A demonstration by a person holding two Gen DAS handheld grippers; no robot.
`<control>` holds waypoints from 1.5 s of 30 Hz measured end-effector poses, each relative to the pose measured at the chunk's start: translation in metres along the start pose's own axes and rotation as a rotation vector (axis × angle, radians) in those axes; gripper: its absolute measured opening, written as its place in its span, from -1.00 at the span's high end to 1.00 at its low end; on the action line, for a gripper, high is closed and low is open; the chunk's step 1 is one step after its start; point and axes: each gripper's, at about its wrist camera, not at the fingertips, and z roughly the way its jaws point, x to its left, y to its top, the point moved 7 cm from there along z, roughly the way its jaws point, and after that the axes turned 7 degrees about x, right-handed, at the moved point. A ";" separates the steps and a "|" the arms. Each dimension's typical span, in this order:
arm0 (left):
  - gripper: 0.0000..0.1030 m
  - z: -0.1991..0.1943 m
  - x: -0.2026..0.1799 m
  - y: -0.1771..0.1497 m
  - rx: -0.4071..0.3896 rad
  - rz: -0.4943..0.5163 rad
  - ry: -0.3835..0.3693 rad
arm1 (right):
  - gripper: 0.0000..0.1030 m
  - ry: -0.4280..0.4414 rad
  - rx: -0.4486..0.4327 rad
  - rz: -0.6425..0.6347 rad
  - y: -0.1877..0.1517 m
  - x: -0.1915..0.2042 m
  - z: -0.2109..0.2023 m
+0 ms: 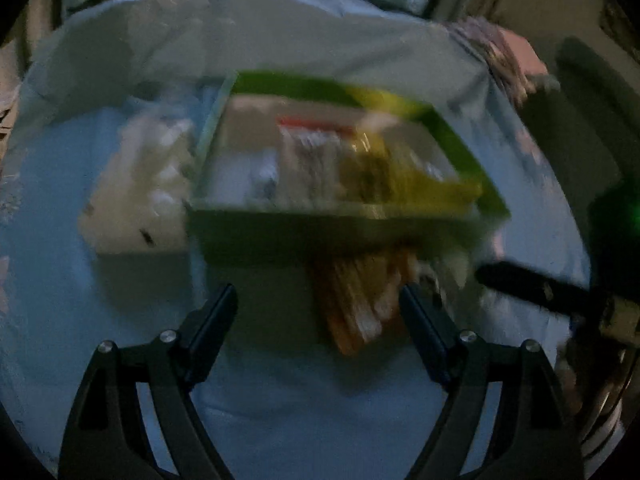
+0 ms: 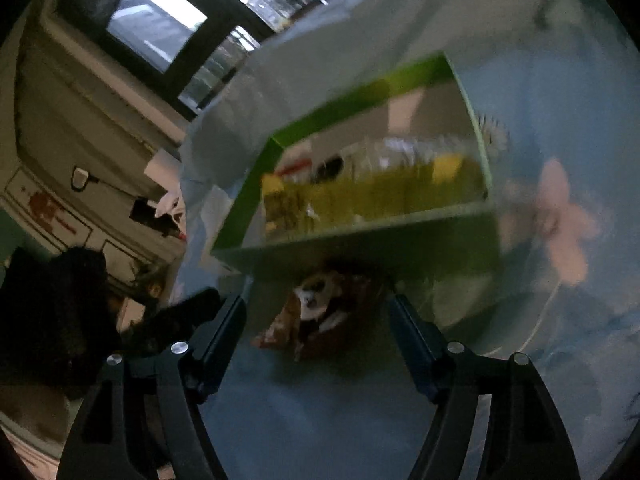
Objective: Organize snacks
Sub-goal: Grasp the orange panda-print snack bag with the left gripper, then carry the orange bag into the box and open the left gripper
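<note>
Packets lie just before the green box (image 1: 344,236): orange packet (image 1: 360,300) ahead of my left claw (image 1: 318,300), brown packet (image 2: 320,312) ahead of my right claw (image 2: 316,312), both claws wide, empty.

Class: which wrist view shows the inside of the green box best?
The left wrist view: the green box is seen from above, packets visible across its floor. The right wrist view shows the green box lower, tilted, contents blurred.

Place: home bedroom
Evidence: blue bedsheet (image 1: 300,420); dark-framed window (image 2: 160,36); green snack box (image 1: 280,232) on bed
</note>
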 end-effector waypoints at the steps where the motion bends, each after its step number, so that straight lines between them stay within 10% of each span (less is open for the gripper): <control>1: -0.61 0.006 -0.005 -0.005 0.016 0.012 -0.015 | -0.45 0.001 0.010 0.022 -0.001 -0.001 0.007; 14: -0.25 0.044 -0.028 -0.004 0.053 0.012 -0.076 | -0.38 0.018 0.100 0.008 -0.007 0.006 0.049; 19: 0.01 0.042 -0.026 -0.008 0.053 0.001 -0.080 | 0.32 0.003 0.093 -0.002 -0.006 0.002 0.050; 22: 0.17 0.028 -0.034 -0.013 0.030 0.031 -0.079 | 0.39 0.012 0.074 -0.049 -0.010 0.010 0.040; 34: 0.16 -0.045 -0.063 0.054 -0.187 0.109 0.005 | 0.41 0.061 -0.122 -0.167 0.046 0.067 -0.025; 39: 0.07 -0.021 -0.056 0.104 -0.193 0.080 0.033 | 0.38 -0.028 -0.154 -0.180 0.098 0.058 -0.016; 42: -0.02 -0.011 -0.043 0.119 -0.180 0.036 0.096 | 0.00 -0.150 -0.158 -0.164 0.122 0.041 -0.007; 45: -0.48 -0.014 -0.032 0.119 -0.178 0.011 0.137 | -0.14 -0.216 -0.170 -0.153 0.128 0.032 -0.013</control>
